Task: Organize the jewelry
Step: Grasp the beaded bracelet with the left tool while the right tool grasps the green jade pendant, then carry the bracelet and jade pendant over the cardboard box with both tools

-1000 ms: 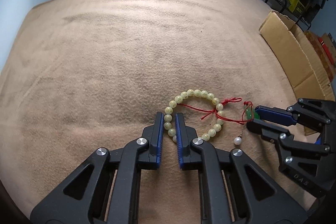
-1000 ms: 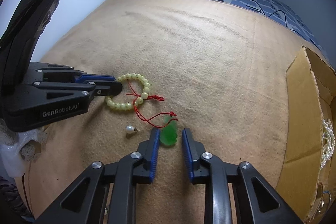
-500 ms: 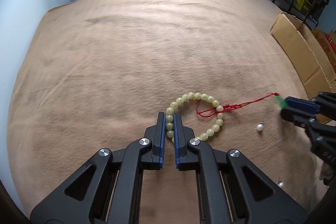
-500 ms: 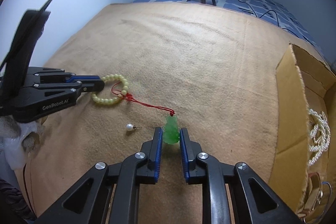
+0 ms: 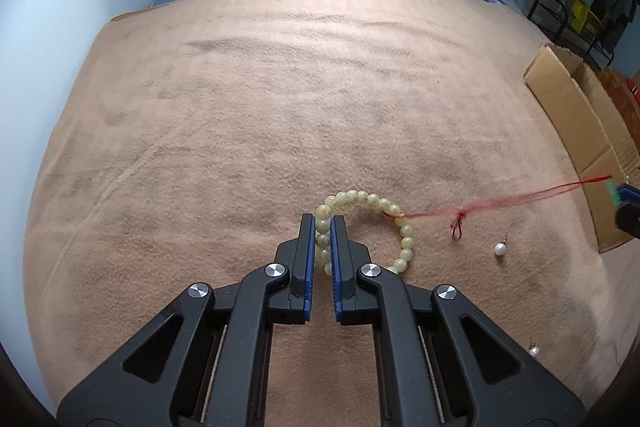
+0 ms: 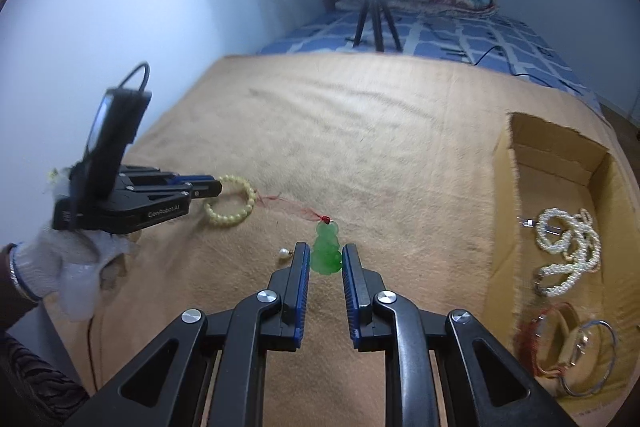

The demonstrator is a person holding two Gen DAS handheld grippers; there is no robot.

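Two black grippers with blue pads each hold one end of the tangled jewelry on the tan fleece blanket [image 5: 280,107]. The left gripper [image 5: 323,227] is clamped on the pale yellow-green bead bracelet [image 5: 376,203], pinning its near side to the blanket; a second ago its pads stood slightly wider around those beads. The right gripper [image 6: 326,259] pinches the green carved jade pendant [image 6: 327,249], which lay loose between wider jaws a second ago. Since then the pendant has been drawn away from the bracelet, so the thin red cord [image 5: 500,201], earlier looped slack across the beads, now runs nearly straight from bracelet to pendant, a small knot hanging midway. One white pearl stud earring [image 5: 500,249] lies on the blanket beneath the cord. At the right the open cardboard box [image 6: 516,163] contains a white beaded necklace [image 6: 568,251] and bangles.
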